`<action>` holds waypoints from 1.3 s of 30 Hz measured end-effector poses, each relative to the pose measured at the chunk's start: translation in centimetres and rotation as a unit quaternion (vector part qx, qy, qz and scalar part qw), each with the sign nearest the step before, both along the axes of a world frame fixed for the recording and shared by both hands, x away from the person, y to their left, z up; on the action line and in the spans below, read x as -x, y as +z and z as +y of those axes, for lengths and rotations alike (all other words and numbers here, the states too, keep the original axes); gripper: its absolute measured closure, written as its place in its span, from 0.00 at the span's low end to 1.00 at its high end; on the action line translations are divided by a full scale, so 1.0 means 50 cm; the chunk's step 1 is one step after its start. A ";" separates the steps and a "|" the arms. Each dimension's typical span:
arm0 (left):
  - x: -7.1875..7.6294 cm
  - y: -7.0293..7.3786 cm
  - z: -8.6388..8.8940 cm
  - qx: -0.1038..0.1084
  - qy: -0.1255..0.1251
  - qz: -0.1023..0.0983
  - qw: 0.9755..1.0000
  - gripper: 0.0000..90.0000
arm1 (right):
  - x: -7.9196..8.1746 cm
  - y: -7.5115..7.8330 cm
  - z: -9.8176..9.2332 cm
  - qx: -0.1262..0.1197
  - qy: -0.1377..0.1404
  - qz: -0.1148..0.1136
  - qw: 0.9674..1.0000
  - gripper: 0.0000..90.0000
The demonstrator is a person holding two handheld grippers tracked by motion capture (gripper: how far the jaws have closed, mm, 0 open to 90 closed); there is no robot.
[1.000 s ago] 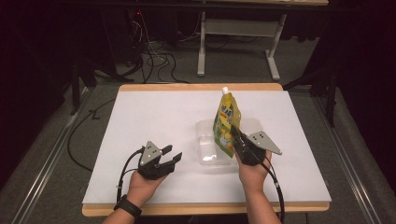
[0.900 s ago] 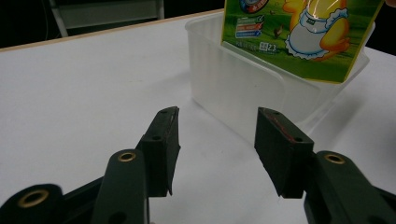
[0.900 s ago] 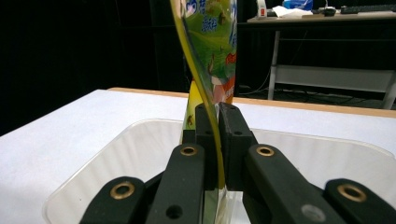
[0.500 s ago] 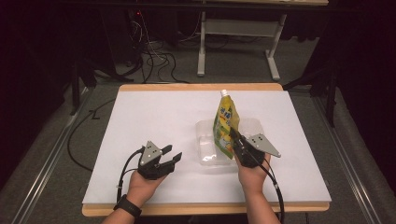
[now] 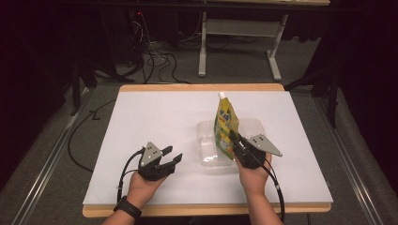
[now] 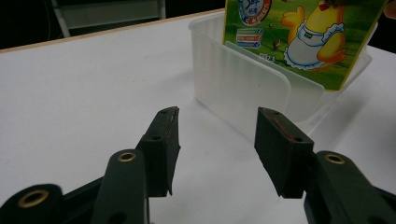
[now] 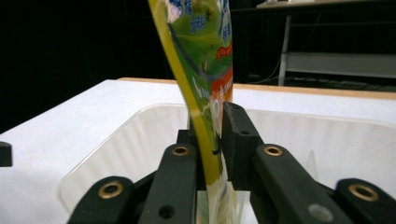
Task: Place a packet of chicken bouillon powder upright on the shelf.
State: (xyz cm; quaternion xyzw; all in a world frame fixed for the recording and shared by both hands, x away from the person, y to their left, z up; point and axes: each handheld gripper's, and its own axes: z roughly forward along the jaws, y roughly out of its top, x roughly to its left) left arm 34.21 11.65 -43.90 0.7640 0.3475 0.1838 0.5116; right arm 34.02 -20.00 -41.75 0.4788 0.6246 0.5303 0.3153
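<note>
Standing over the white table, the first thing that catches the eye is how everything in play sits right of centre, toward the near edge. A clear plastic tub rests there, shallow and open-topped, and a yellow-green spouted pouch stands upright in it, its long axis running straight up with the white cap at the top. The tub's wall shows frosted in the left gripper view, with the pouch's printed face rising behind it.

The right gripper comes at the pouch from the near right side, and its jaws are pressed together on the pouch's lower edge, pinching the thin film between them. The left gripper rests well to the left of the tub, near the table's front edge, its jaws spread apart around nothing, pointing toward the tub's near-left corner.

Whatever follows, I'd judge it turns on the right hand, since it alone has the pouch and keeps it vertical over the tub.
</note>
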 end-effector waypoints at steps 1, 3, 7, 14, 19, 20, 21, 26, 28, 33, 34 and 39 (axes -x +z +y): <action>0.000 0.000 0.000 -0.001 0.000 0.001 1.000 0.56 | 0.000 0.001 -0.001 -0.002 0.002 0.004 1.000 0.90; 0.001 -0.002 0.000 -0.001 0.001 0.001 1.000 0.56 | 0.003 0.005 -0.003 -0.002 0.007 0.005 1.000 0.87; 0.000 -0.003 0.002 -0.003 0.002 0.004 1.000 0.56 | 0.006 0.021 -0.003 -0.001 0.015 -0.001 1.000 0.86; 0.004 -0.006 0.008 -0.005 0.005 0.005 1.000 0.56 | 0.010 0.032 -0.005 0.011 0.013 0.010 1.000 0.99; 0.005 -0.007 0.013 -0.005 0.009 0.006 1.000 0.56 | 0.018 0.022 -0.010 0.003 0.015 0.019 1.000 0.99; 0.005 -0.007 0.014 -0.007 0.009 0.007 1.000 0.56 | 0.020 0.020 -0.010 0.000 0.014 0.023 1.000 0.99; 0.006 -0.007 0.015 -0.007 0.010 0.007 1.000 0.56 | 0.021 0.019 -0.011 0.002 0.016 0.024 1.000 0.99; 0.007 -0.008 0.015 -0.009 0.010 0.006 1.000 0.56 | 0.029 0.007 -0.014 0.005 0.015 0.032 0.999 0.98; 0.008 -0.009 0.014 -0.008 0.010 0.007 1.000 0.56 | 0.031 0.004 -0.016 0.006 0.016 0.033 0.999 0.97; 0.008 -0.010 0.012 -0.010 0.009 0.007 1.000 0.56 | 0.033 0.002 -0.015 0.010 0.015 0.035 0.999 0.93; 0.008 -0.010 0.012 -0.011 0.009 0.007 1.000 0.56 | 0.033 0.002 -0.015 0.011 0.016 0.036 0.999 0.92; 0.007 -0.008 0.016 -0.009 0.011 0.007 1.000 0.56 | 0.031 -0.002 -0.015 0.014 0.028 0.052 0.998 0.70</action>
